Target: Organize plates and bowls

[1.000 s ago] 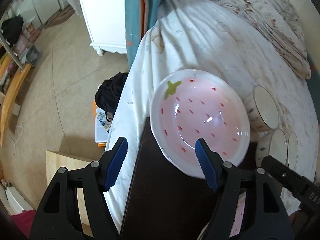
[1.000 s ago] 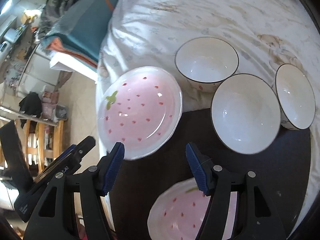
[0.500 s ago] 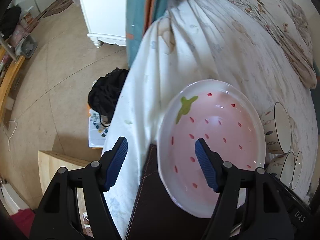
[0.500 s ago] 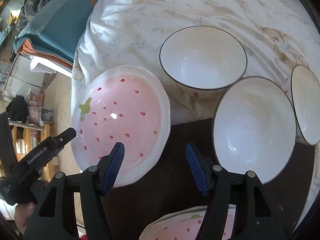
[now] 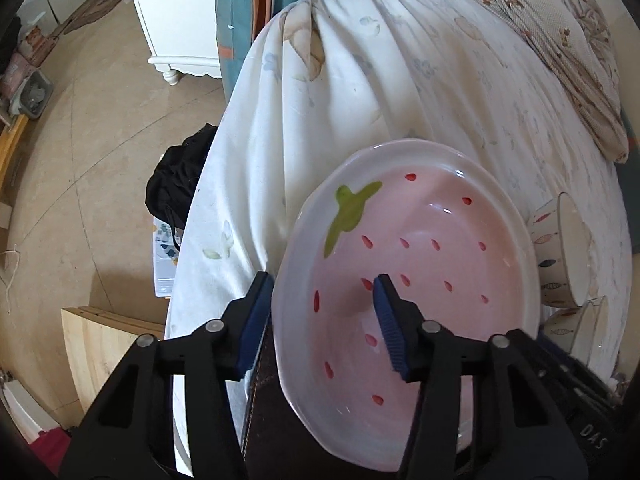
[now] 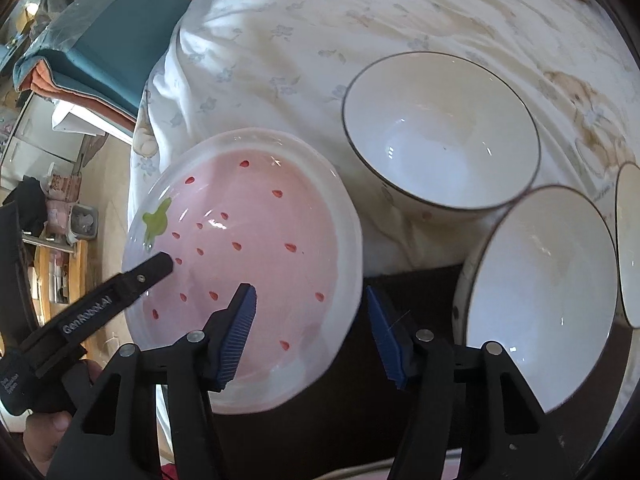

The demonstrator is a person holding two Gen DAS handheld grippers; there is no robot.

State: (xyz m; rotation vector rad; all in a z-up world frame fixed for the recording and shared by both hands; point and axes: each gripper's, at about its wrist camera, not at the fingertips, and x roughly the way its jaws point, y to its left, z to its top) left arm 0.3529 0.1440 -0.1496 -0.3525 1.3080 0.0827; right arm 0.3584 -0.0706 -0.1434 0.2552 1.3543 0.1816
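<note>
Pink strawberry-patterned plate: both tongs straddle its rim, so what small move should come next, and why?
Probably finish closing both. The left tongs and right tongs have just been narrowing, each with one blue pad inside and one outside opposite edges of the pink strawberry-patterned plate, but gaps remain, so neither seems clamped enough for lifting.

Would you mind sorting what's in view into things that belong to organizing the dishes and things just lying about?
Job: strawberry plate, three white bowls.
Lying about: black clothing on floor, patterned quilt, folded teal blanket.
</note>
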